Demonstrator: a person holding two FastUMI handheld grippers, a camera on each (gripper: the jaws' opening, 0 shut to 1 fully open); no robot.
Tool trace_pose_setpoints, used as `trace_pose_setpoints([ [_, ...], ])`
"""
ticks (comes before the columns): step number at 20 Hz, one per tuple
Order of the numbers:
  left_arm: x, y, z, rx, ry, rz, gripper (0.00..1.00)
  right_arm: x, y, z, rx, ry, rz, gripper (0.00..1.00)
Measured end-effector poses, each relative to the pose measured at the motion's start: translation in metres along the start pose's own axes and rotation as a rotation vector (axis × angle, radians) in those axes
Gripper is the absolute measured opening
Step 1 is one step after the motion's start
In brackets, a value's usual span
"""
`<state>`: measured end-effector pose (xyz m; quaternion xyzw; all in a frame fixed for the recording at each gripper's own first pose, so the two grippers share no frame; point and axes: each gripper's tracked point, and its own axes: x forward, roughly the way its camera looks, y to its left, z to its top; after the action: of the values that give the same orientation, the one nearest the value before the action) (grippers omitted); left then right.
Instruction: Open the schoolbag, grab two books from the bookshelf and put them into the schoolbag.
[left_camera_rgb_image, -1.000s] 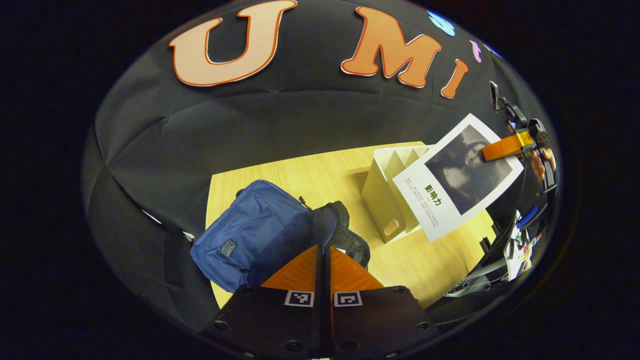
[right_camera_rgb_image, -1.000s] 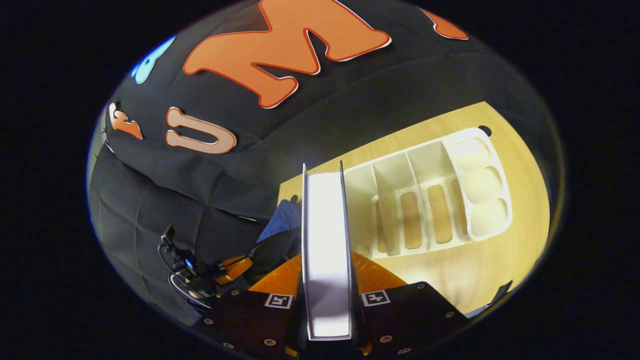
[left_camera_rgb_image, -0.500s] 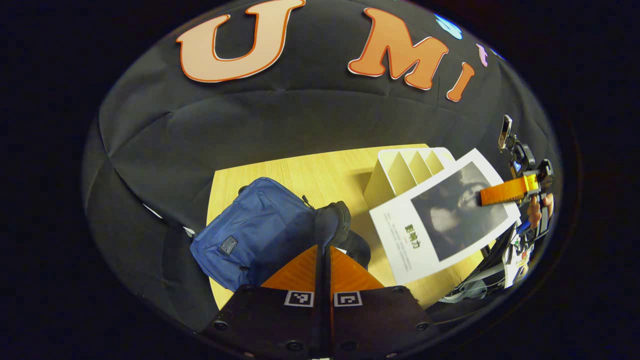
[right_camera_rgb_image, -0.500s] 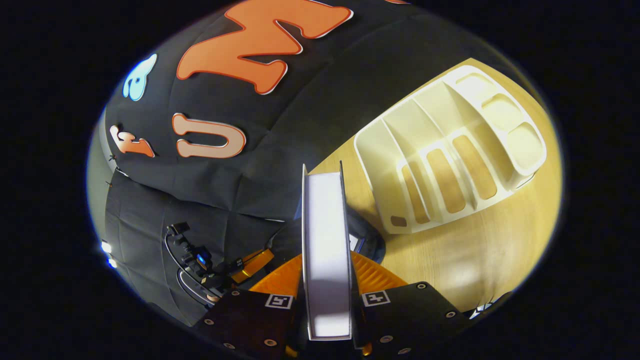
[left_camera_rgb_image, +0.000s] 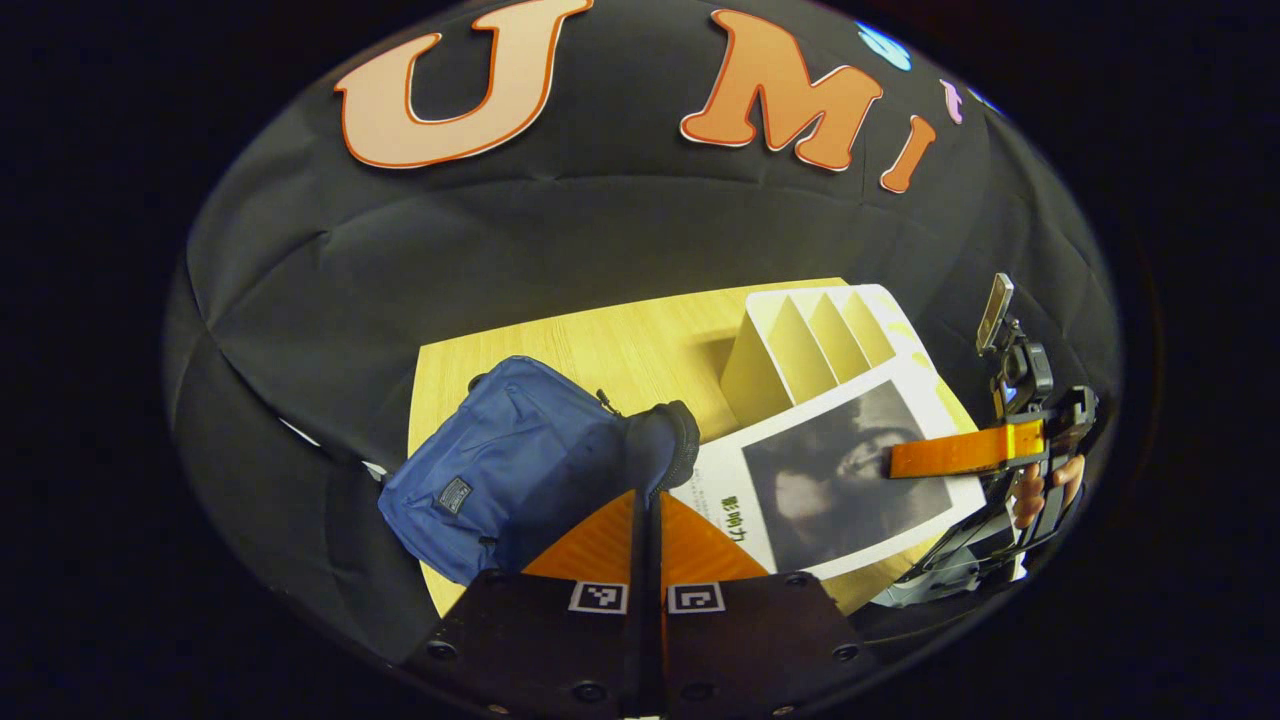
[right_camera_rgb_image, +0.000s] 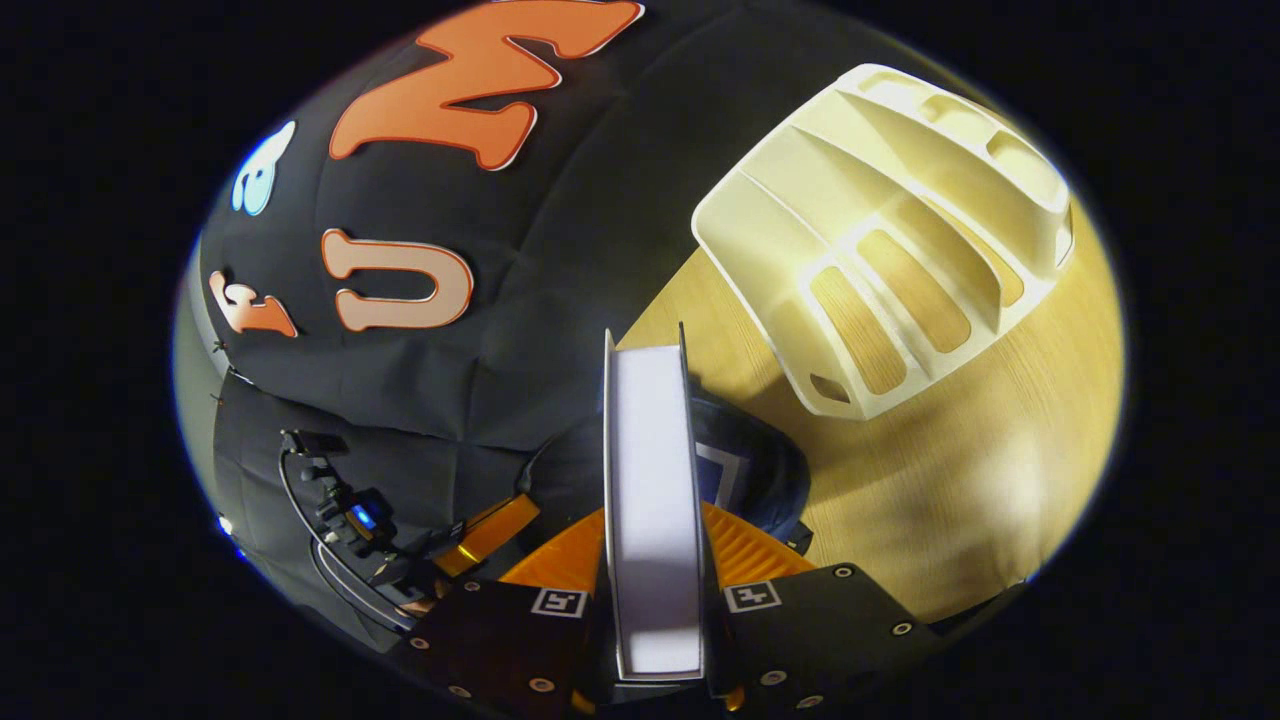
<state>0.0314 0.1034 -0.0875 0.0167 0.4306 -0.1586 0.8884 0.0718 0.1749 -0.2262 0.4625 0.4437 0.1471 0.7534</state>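
Note:
The blue schoolbag (left_camera_rgb_image: 500, 475) lies on the wooden table (left_camera_rgb_image: 620, 345), its dark mouth (left_camera_rgb_image: 672, 450) facing right. My left gripper (left_camera_rgb_image: 648, 500) is shut on the raised black edge of that mouth. A white book with a dark photo cover (left_camera_rgb_image: 830, 480) hangs tilted just right of the mouth, with my right gripper (left_camera_rgb_image: 900, 462) shut on it. In the right gripper view the book's white page edge (right_camera_rgb_image: 652, 480) stands between my right gripper's (right_camera_rgb_image: 652, 525) fingers, above the open schoolbag (right_camera_rgb_image: 755, 465). The left gripper (right_camera_rgb_image: 490, 528) shows at lower left.
The white slotted bookshelf (left_camera_rgb_image: 800, 345) stands on the table behind the book, and its compartments (right_camera_rgb_image: 880, 260) look bare. A hand (left_camera_rgb_image: 1030, 490) holds the right gripper's handle. Bare tabletop (right_camera_rgb_image: 960, 480) lies to the right of the bag.
My right gripper has carried the book down and left, from above the bookshelf to the bag's mouth. The left gripper and the bag have hardly moved.

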Motion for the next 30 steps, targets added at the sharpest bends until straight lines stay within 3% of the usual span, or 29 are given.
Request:
trace_pose_setpoints([
  [9,-0.008,0.005,0.004,0.076,0.008,0.004,0.01,0.084,0.009,-0.039,0.044,-0.022,-0.064,0.35],
  [14,-0.009,0.0,0.005,0.113,0.015,-0.013,0.01,0.116,0.011,-0.044,0.097,-0.098,-0.079,0.35],
  [20,-0.011,-0.014,0.009,0.195,0.012,-0.043,0.01,0.151,0.016,-0.056,0.104,-0.141,-0.059,0.35],
  [30,-0.015,-0.03,0.006,0.26,0.011,-0.105,0.0,0.203,0.02,-0.091,0.096,-0.09,-0.029,0.37],
])
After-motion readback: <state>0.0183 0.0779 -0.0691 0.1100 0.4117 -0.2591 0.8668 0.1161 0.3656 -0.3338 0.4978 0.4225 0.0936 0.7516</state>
